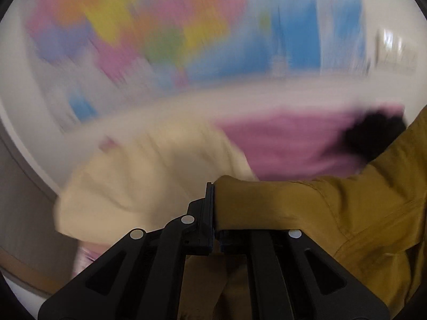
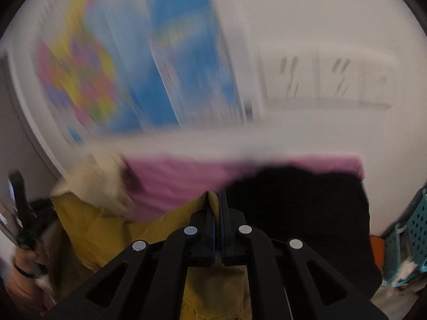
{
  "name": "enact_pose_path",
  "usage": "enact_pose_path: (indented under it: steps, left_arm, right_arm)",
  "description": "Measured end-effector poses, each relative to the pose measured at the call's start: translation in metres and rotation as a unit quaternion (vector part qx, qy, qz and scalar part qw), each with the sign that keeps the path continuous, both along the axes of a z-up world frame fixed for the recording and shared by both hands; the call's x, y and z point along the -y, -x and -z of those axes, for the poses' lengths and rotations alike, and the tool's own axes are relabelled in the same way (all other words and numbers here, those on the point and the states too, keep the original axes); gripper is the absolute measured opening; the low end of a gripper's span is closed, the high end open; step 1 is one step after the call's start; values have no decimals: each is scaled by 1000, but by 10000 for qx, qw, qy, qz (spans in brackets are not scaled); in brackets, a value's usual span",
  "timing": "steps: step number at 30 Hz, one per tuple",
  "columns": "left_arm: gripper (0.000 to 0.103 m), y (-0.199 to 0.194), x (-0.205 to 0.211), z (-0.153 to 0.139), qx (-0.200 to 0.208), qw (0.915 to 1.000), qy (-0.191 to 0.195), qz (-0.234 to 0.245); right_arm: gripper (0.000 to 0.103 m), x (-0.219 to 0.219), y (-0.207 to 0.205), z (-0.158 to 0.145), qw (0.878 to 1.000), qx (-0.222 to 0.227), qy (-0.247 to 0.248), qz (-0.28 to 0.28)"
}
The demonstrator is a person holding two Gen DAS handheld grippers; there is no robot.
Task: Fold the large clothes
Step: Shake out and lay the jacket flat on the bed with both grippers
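Mustard garment (image 1: 333,208), matte woven cloth, creased, with a stitched seam; it hangs slack between both claws. Left claw (image 1: 213,208) clamped shut on one edge, right claw (image 2: 215,208) shut on another. Behind it: cream cloth (image 1: 138,176), pink cloth (image 1: 280,138), black cloth (image 2: 307,208) in soft heaps. Perforated teal basket (image 2: 416,226) at right. Wall map (image 1: 149,26) badly blurred.

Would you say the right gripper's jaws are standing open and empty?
No, the right gripper is shut on the mustard garment, whose cloth shows between its jaws.
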State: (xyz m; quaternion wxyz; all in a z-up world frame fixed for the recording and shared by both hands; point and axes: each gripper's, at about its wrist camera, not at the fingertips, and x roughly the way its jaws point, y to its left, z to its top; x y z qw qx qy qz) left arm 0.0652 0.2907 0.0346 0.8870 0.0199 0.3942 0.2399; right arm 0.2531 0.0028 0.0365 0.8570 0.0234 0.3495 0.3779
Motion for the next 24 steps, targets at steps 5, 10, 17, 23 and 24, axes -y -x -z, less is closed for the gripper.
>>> enact_pose_path:
  steps: [5,10,17,23,24]
  left_arm:
    - [10,-45,-33,45,-496,9981,340,-130]
    - [40,-33,-58,34,-507,9943,923,183]
    - [87,69,-53,-22,660,9768,1511,1370]
    - [91,42,-2,23,-115,9592,1879,2112]
    - [91,31,3,38,-384,9554,2042,2096]
  right_arm:
    - [5,-29,-37,46,9973,-458,522,228]
    - [58,-14,-35,50,9903,-173,1266,537]
    - [74,40,51,0,9968,-95,-153,-779]
    - [75,-33,81,69,9760,-1253,228,-1765]
    - [74,-41,77,79,9737,-1412,228,-1773]
